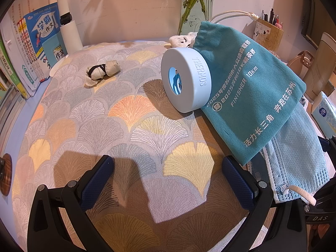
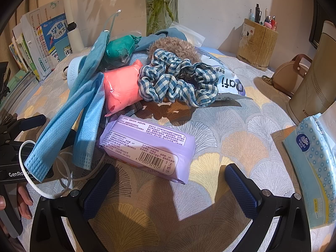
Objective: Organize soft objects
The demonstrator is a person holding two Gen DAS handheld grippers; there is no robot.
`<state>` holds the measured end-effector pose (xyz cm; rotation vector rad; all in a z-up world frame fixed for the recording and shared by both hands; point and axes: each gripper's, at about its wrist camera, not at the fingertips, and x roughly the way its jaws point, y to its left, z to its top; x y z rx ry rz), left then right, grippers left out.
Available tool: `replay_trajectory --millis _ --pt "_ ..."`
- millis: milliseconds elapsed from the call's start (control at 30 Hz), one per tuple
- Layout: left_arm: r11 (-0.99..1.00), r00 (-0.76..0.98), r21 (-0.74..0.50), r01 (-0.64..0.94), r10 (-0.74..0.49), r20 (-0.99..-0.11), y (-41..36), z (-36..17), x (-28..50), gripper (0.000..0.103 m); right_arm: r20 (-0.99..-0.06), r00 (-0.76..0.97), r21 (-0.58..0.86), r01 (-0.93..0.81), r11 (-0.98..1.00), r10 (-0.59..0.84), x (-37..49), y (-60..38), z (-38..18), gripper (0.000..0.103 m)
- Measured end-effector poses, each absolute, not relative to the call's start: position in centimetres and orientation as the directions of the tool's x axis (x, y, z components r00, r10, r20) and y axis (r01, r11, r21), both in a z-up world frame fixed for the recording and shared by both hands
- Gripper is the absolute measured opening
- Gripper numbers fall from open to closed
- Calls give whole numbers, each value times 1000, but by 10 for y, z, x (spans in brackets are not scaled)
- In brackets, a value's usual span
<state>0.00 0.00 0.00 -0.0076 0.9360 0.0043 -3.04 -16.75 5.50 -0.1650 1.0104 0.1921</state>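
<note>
The landmark is the light blue ring (image 1: 187, 79) marked THERMOS, which stands on its edge on the bench (image 1: 130, 126), on a cloth with a fan pattern.

In the left wrist view, the left tongs (image 1: 168, 178) are spread wide and hold nothing; they hover over bare cloth in front of the ring. A teal drawstring pouch (image 1: 247, 88) leans against the right side of the ring, and blue face masks (image 1: 298, 153) lie under the lower end of the pouch. To the left of the ring, apart from it, lies a small beige rolled cloth with a black band (image 1: 101, 72). Books (image 1: 40, 42) stand further left, by the wall.

In the right wrist view, the right tongs (image 2: 170, 189) are also wide and empty. Right of the ring (image 2: 73, 71) is a heap of soft things: a pink packet (image 2: 121, 86), a checked blue scrunchie (image 2: 178, 82) touching it, a brown fuzzy thing (image 2: 172, 46) behind the scrunchie, and a green lump in a clear bag (image 2: 119, 48). A purple wipes pack (image 2: 147, 147) lies nearest to the tongs, just before them. A tissue pack (image 2: 313, 168) lies far right.
</note>
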Motion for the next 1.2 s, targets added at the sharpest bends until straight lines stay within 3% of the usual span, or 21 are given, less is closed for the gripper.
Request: replay_trajectory --millis 1200 --pt "1000 592 -4 -11 3 -806 0 0 0 103 -854 515 -50 -221 974 73 -30 -167 54 103"
